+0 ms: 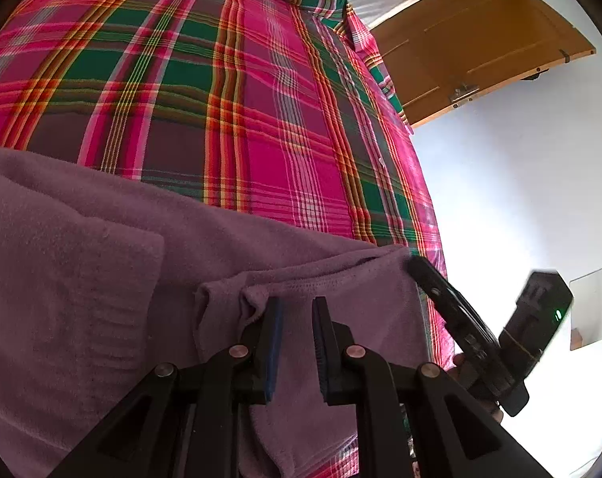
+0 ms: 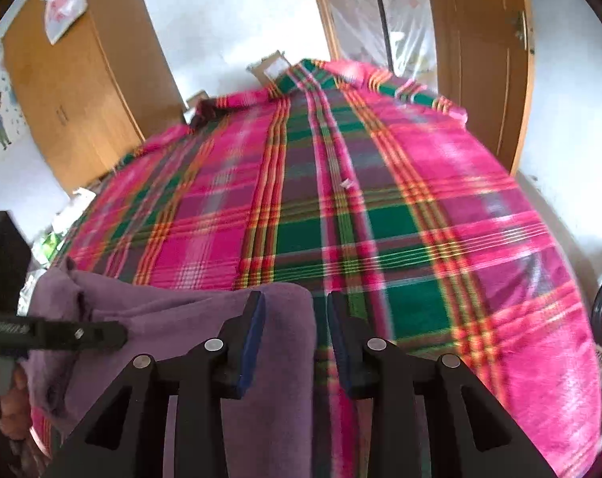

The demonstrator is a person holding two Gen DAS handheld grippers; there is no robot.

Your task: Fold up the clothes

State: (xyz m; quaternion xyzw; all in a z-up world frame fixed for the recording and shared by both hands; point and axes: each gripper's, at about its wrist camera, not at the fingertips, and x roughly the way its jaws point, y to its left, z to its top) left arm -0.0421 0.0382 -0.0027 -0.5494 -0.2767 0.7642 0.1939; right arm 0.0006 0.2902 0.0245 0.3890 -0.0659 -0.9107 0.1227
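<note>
A purple fleece garment lies on the near part of a bed covered with a pink, green and orange plaid blanket. My left gripper hovers low over a folded hem corner of the garment, open, with a narrow gap and nothing clamped between its fingers. In the right wrist view my right gripper is open wider over the garment, whose right edge lies below the gap. Each gripper shows in the other's view: the right gripper at the garment's right edge, the left gripper over its left part.
The blanket stretches away beyond the garment. A wooden door stands to the right of the bed, a wooden wardrobe with a plastic bag on it to the left. Clutter lies by the bed's left edge.
</note>
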